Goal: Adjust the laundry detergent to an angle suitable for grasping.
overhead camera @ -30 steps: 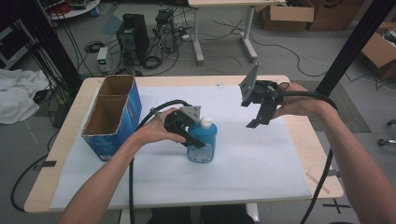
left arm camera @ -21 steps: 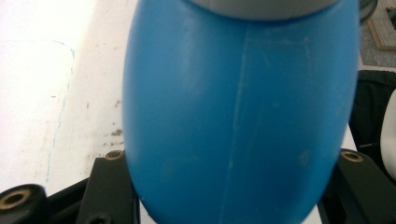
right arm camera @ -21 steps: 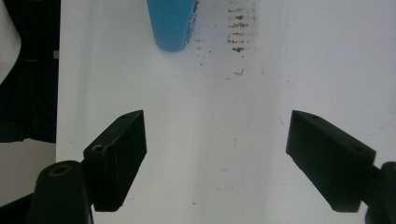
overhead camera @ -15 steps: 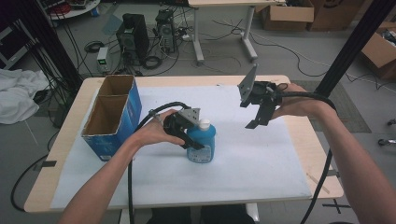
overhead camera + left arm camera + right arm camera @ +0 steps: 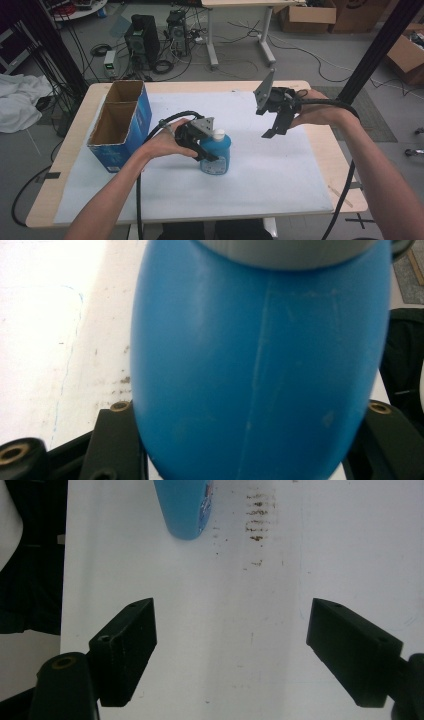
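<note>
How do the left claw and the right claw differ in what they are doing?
The left claw is closed on the blue bottle; the right claw is open and holds nothing. The left claw sits low at the bottle; the right claw hangs above the table. Both have black jaws.

Open blue cardboard box (image 5: 120, 125) with two compartments stands at table's left side on white sheet (image 5: 280, 170). Computer towers (image 5: 145, 37) and cables on floor beyond; cardboard boxes (image 5: 305, 17) far right.
</note>
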Available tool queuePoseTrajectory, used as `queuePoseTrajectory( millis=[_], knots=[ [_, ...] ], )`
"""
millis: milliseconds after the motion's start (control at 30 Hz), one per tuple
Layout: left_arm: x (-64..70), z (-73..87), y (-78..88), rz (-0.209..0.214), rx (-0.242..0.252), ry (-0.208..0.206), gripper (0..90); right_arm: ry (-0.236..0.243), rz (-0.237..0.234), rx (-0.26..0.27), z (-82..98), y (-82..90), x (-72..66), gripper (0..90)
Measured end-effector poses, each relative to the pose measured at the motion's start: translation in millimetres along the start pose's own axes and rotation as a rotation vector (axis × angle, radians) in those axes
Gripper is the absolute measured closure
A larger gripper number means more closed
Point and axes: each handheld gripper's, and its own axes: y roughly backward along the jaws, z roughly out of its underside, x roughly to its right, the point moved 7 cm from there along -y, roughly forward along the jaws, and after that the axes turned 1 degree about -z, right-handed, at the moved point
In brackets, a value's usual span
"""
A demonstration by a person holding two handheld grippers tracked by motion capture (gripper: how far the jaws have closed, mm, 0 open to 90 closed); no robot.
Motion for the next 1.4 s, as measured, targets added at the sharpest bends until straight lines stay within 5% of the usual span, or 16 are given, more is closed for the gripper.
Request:
queuePoseTrajectory(
  millis=[867,1200,1400],
  knots=[
    [2.3,5.0,-0.6,0.0,-0.048,0.018,32.3,-0.005,0.0,-0.009,0.4,-2.2,1.3,20.0],
    [2.7,6.7,8.8,-0.031,-0.106,0.006,24.3,-0.001,0.0,-0.011,-0.6,-2.6,1.2,20.1],
    [0.1,6.5,22.9,-0.022,-0.133,0.035,16.7,0.0,-0.004,-0.011,-0.9,-2.9,0.3,20.1]
  ],
)
